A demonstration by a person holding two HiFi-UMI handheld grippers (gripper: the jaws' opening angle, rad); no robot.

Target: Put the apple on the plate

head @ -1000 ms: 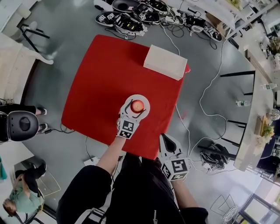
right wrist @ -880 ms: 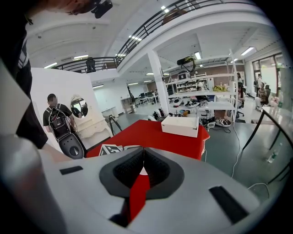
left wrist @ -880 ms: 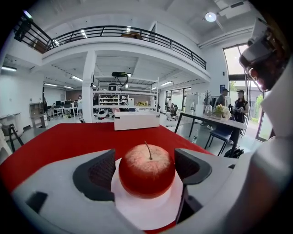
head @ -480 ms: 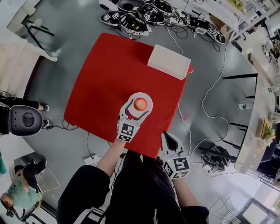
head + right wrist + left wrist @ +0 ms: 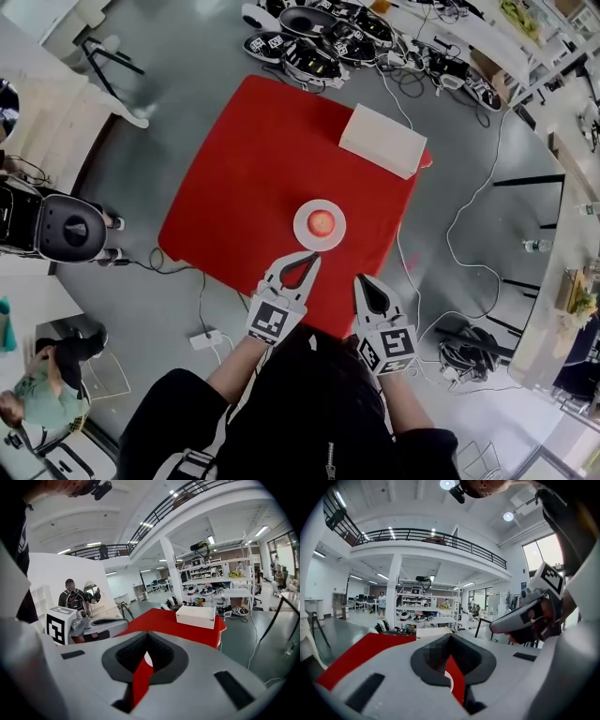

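The red apple sits on the small white plate, near the front edge of the red table. My left gripper hangs just in front of the plate, apart from it, jaws shut with nothing between them. My right gripper hovers beside it at the table's front right edge, jaws together and empty. In the left gripper view the jaws meet, with red tabletop showing below. The right gripper view shows its jaws closed and the left gripper to the left.
A white box lies at the table's far right corner, also seen as the white box. Black gear and cables litter the floor beyond the table. A cable trails on the right; a black round seat stands left.
The left gripper, open around the apple over the plate before, has drawn back toward me and risen, its jaws now closed. The apple stays on the plate. The right gripper barely moved.
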